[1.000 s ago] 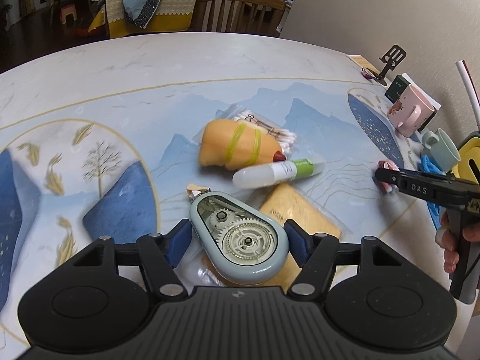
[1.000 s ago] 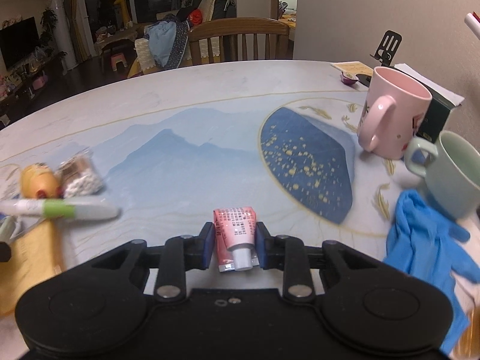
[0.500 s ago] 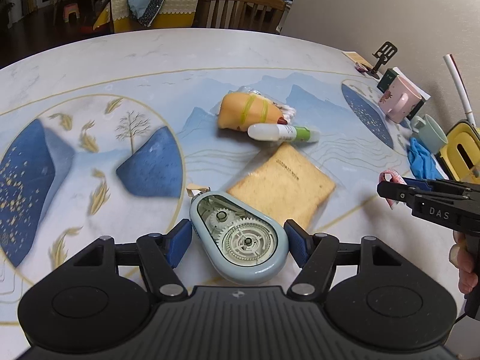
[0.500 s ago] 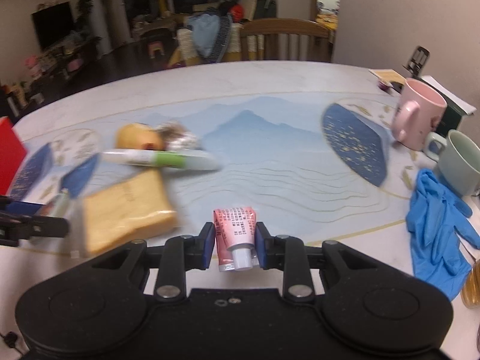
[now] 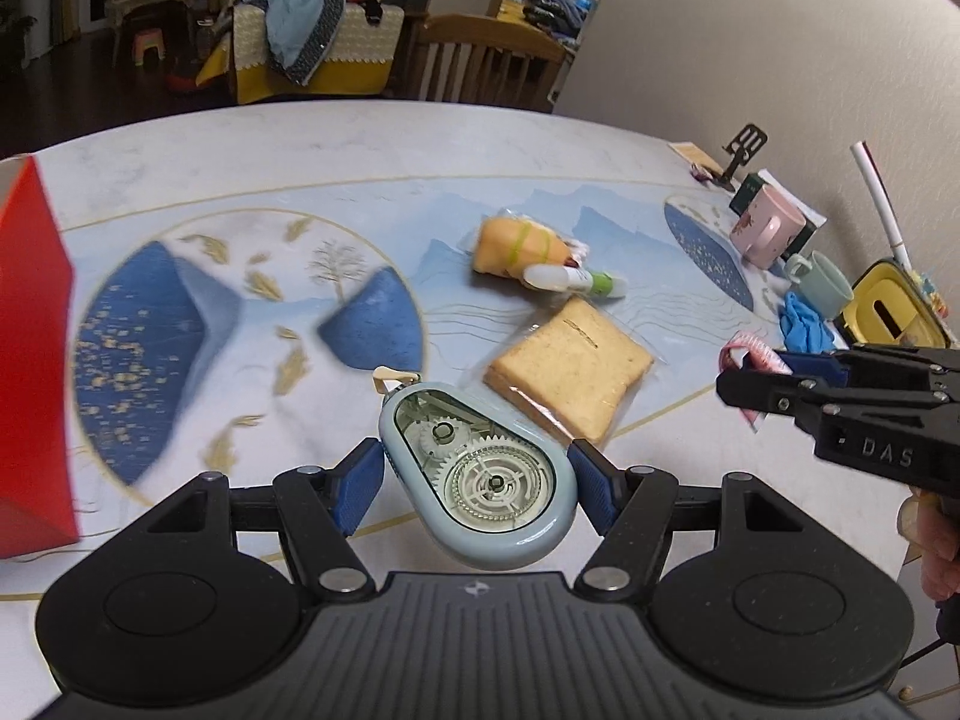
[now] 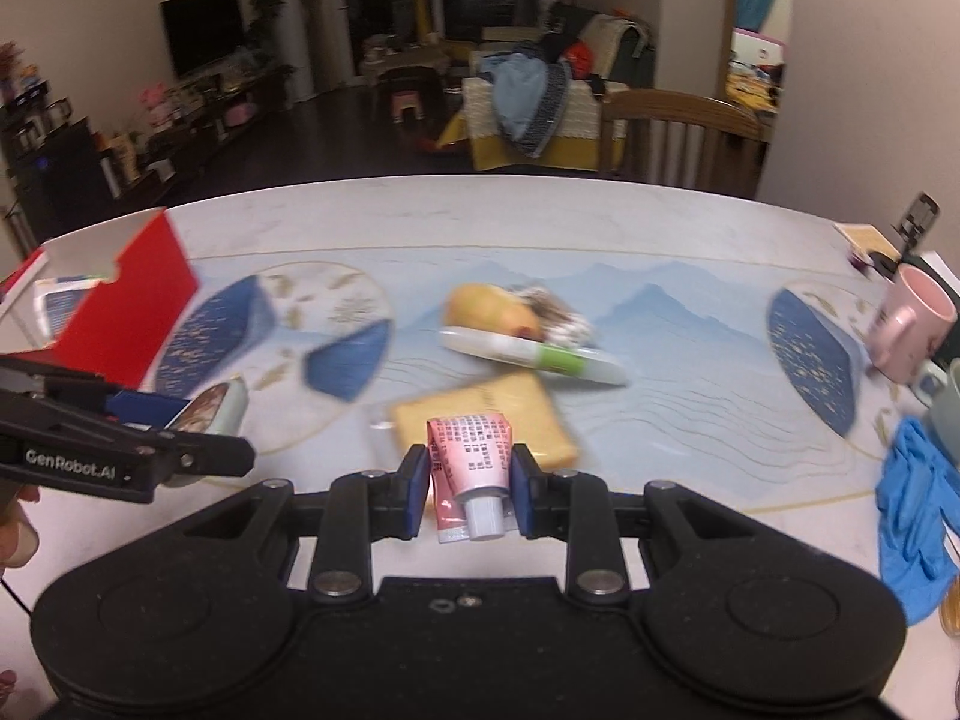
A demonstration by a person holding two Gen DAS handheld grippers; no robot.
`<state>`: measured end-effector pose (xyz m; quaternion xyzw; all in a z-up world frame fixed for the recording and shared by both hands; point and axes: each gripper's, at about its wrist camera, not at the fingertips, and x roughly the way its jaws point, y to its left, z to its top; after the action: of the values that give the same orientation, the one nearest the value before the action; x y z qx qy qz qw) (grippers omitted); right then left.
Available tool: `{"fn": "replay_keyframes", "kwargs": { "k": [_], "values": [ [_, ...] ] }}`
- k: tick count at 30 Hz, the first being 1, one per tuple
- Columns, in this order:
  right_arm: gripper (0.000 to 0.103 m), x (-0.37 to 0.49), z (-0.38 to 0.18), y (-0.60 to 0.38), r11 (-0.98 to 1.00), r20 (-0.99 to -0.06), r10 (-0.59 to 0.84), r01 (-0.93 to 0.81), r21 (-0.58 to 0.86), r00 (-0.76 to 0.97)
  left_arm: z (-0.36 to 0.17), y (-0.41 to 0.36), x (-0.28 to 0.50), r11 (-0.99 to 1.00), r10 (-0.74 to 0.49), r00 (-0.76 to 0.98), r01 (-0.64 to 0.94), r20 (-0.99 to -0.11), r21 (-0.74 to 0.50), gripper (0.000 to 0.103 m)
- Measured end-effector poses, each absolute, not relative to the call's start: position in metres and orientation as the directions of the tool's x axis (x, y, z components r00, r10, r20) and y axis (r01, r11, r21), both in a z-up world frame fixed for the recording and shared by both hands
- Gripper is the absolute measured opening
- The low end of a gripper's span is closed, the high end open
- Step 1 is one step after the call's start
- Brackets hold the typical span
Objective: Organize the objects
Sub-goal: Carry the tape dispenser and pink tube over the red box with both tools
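The left gripper (image 5: 474,483) is closed on a pale blue, teardrop-shaped tape dispenser (image 5: 480,480). Its clear window shows white gears inside, and a tan tip sticks out at its far, narrow end. The two blue pads press against its wide end from either side, and it is held above the table (image 5: 360,138), narrow end pointing away from the gripper.

The right gripper (image 6: 469,480) is closed on a small pink tube (image 6: 471,459) printed with dark text, its white cap pointing back toward the camera. The pads clamp the tube's sides just above the cap. In the left view this tube (image 5: 750,354) shows at the tip of the right gripper (image 5: 774,384), over the table's right part.

Between and beyond the two grippers, a wrapped slice of toast (image 5: 570,372) lies flat on the table. Just behind it lie a white and green tube (image 5: 570,282) and a yellow-orange wrapped item (image 5: 516,246), touching each other, with a pack of cotton swabs (image 6: 561,315) against them.

A red box (image 5: 30,360) stands at the table's left edge, near the left gripper; in the right view its open top (image 6: 120,312) faces upward. To the right, near the wall, stand a pink mug (image 5: 765,231) and a green mug (image 5: 822,285), with a blue glove (image 5: 804,324) and a yellow box (image 5: 894,312) beside them. The wide band of table between the red box and the toast holds only printed pattern, and the far side toward the chair (image 5: 486,60) is bare.
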<state>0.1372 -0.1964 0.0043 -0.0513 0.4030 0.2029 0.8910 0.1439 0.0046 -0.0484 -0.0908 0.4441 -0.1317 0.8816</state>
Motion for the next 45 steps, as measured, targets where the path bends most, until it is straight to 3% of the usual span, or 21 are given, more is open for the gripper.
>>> {"fn": "replay_keyframes", "kwargs": {
  "k": [25, 45],
  "values": [
    [0.027, 0.110, 0.053, 0.005, 0.728, -0.710, 0.506, -0.684, 0.047, 0.490, 0.007, 0.174, 0.081, 0.970, -0.205, 0.686, 0.046, -0.698, -0.240, 0.067],
    [0.027, 0.142, 0.039, 0.135, 0.692, -0.724, 0.514, -0.721, 0.033, 0.460, -0.010, 0.289, 0.090, 0.989, -0.048, 0.658, -0.071, -0.752, -0.126, 0.067]
  ]
}}
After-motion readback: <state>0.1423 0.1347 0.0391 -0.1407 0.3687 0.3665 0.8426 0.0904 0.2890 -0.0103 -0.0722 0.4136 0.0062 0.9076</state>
